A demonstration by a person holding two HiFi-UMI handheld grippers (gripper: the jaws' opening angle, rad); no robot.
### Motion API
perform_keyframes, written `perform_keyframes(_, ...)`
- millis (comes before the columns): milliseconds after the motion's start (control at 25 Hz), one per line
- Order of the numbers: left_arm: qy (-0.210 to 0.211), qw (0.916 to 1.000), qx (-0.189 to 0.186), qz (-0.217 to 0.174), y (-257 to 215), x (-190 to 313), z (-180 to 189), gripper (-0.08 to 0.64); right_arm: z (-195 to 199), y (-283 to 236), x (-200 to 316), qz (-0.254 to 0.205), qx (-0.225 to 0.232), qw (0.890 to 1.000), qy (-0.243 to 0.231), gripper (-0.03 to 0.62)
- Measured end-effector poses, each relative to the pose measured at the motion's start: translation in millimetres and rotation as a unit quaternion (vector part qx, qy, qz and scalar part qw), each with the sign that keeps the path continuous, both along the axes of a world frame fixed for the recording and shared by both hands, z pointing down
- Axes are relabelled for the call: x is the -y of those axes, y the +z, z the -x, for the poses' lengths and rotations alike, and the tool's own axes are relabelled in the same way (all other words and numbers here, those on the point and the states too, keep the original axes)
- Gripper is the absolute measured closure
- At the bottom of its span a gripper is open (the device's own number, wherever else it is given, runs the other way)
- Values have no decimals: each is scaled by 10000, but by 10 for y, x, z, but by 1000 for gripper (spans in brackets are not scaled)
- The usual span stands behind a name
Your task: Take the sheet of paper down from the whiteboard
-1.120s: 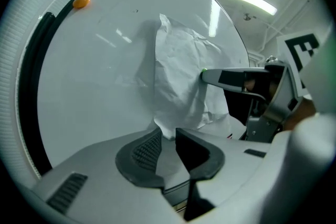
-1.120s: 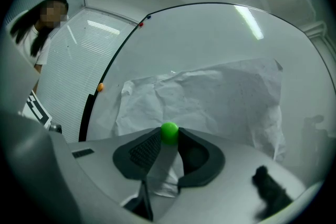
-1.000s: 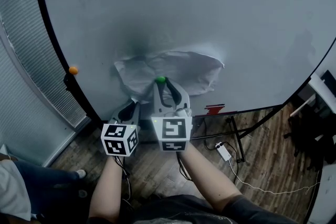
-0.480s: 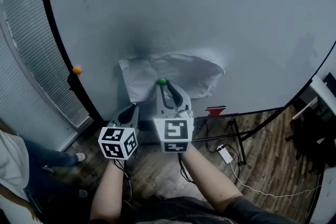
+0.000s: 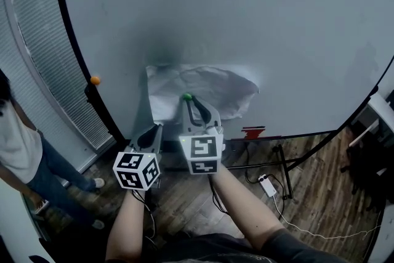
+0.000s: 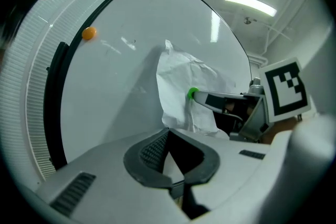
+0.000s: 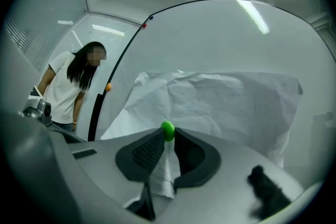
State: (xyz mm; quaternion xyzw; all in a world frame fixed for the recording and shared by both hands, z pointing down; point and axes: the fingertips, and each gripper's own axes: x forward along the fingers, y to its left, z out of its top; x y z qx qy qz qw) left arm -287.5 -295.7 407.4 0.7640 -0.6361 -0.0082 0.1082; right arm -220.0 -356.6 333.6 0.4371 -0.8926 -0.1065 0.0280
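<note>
Head view, then each gripper: both jaws on the sheet

Head view: a crumpled white paper sheet lies against the white whiteboard, with a small green round magnet on its lower edge.
Left gripper view: my left gripper is clenched on the sheet's corner, down-left of the magnet.
Right gripper view: my right gripper is closing, its tips touching the magnet.

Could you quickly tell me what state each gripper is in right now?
Left gripper: shut on the sheet of paper, at its lower corner.
Right gripper: jaws closing, pads meeting the green magnet between them.
</note>
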Motion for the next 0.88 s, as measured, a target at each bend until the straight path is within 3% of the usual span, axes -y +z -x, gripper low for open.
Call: perform_keyframes(880, -267, 9996, -57, -122, -98, -106, 3, 548, -69, -54, -109, -128, 198, 9990, -377, 549)
